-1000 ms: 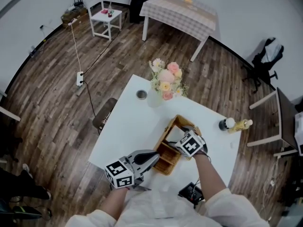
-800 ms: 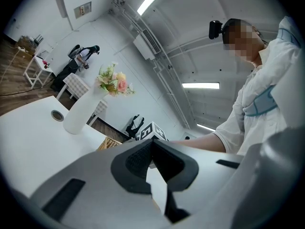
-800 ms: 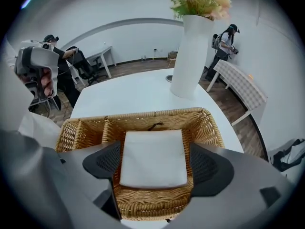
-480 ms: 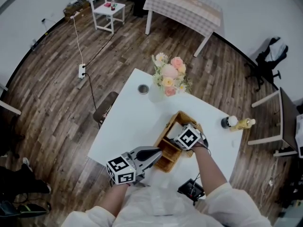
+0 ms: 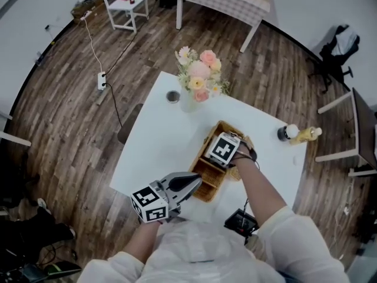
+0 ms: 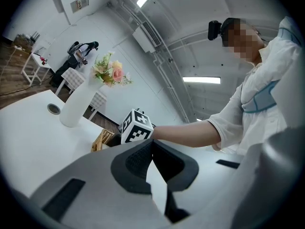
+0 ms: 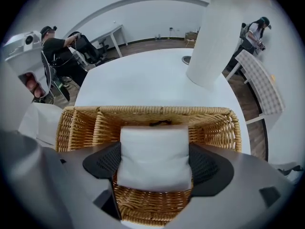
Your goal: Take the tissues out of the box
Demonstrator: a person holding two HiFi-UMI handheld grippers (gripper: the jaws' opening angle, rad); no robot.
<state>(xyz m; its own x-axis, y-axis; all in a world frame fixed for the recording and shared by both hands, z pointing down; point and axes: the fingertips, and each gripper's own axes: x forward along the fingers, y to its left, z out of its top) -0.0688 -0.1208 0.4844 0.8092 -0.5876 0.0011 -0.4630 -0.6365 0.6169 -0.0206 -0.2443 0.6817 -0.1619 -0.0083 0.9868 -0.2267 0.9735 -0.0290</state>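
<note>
Wicker basket (image 7: 143, 112) beneath, the right claw (image 7: 153, 173) clamped a white tissue pack (image 7: 153, 151). The left claw (image 6: 152, 146) hung closed, empty.

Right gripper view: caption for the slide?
Right gripper clamps a white tissue pack over the wicker basket on the white table.

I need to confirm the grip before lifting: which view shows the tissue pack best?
The right gripper view: the white tissue pack is held between the right gripper's jaws, above the wicker basket. In the head view that gripper's marker cube hides it; the left gripper view shows only a basket corner.
</note>
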